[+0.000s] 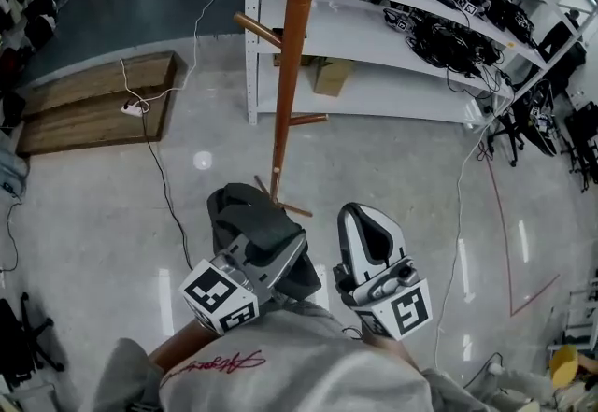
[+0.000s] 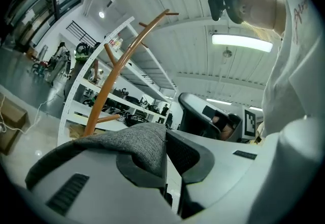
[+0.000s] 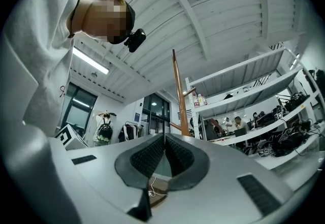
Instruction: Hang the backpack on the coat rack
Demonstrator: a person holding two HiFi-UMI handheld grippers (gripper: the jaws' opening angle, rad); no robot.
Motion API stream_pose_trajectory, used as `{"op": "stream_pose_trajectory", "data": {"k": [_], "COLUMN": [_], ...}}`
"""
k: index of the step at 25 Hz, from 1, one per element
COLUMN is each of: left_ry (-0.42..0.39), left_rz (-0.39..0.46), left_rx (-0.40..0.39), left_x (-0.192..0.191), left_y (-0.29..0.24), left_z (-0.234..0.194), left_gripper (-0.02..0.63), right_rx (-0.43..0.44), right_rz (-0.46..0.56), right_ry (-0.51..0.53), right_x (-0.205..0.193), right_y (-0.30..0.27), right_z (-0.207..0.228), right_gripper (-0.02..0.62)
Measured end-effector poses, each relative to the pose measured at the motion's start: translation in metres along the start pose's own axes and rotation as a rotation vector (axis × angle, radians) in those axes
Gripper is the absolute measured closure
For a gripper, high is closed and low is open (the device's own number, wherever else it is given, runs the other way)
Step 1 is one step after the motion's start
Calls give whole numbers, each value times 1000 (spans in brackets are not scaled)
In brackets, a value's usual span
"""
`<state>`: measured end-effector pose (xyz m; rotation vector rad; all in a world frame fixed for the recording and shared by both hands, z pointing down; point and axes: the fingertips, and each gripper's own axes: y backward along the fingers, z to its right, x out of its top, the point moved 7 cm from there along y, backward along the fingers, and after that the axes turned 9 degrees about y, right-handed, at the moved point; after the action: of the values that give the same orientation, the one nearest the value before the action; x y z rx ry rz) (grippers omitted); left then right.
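Note:
The tall orange-brown wooden coat rack [image 1: 291,55] stands just ahead of me, its pegs sticking out at several heights. It also rises in the left gripper view as the coat rack [image 2: 108,84] and in the right gripper view as its pole [image 3: 178,97]. My left gripper [image 1: 291,244] is shut on a grey woven part of the dark backpack [image 1: 245,212], which hangs below it close to the rack's foot. That grey fabric [image 2: 136,146] lies pinched between the left gripper's [image 2: 165,139] pads. My right gripper [image 1: 364,214] is beside it, and its pads [image 3: 164,139] meet with nothing between them.
White shelving [image 1: 374,27] with cables and electronics stands behind the rack, with a cardboard box [image 1: 331,76] under it. Wooden boards [image 1: 93,102] lie on the floor at left with a power strip [image 1: 134,107] and its cable. A black chair base [image 1: 23,335] is at lower left.

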<state>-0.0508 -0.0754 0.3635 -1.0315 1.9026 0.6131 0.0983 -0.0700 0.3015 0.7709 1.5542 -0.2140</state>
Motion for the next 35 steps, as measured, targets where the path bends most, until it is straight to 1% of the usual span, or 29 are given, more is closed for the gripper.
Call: {"op": "stream_pose_trajectory", "data": {"k": [4,9,13,16,19,27,30,35], "left_ry": [-1,13,73,113,146,177,205,201], "left_rz": [16,39,48,46,46,44,20,-23], "left_rx": [61,147,224,263,290,340,356,375], "left_x": [6,21,32,32,26,16,7,-6], "left_y": [-30,-64,-89,-104,-115,-145,-153,-167], "left_z": [-25,-45,-62,-76,-88,-109,-119,-133], "left_gripper": [563,563,561,562,563,561,561,561], "right_rx": [40,94,116,133,133,143,143,137], "right_rz": [-14,-29,-35,-41,-44,-64,-74,-94], "right_ry": [-26,-66,-100,-119,-132,-159,-167,-178], "right_x": [-11,-23,-28,-34,-41,-53,-57,-66], "right_y": [-18,-29,-37,-42,-41,-42,-42,-42], "right_z": [14,28,37,42,45,57,61,69], "right_gripper": [574,574,574,574,574,575,574,574]}}
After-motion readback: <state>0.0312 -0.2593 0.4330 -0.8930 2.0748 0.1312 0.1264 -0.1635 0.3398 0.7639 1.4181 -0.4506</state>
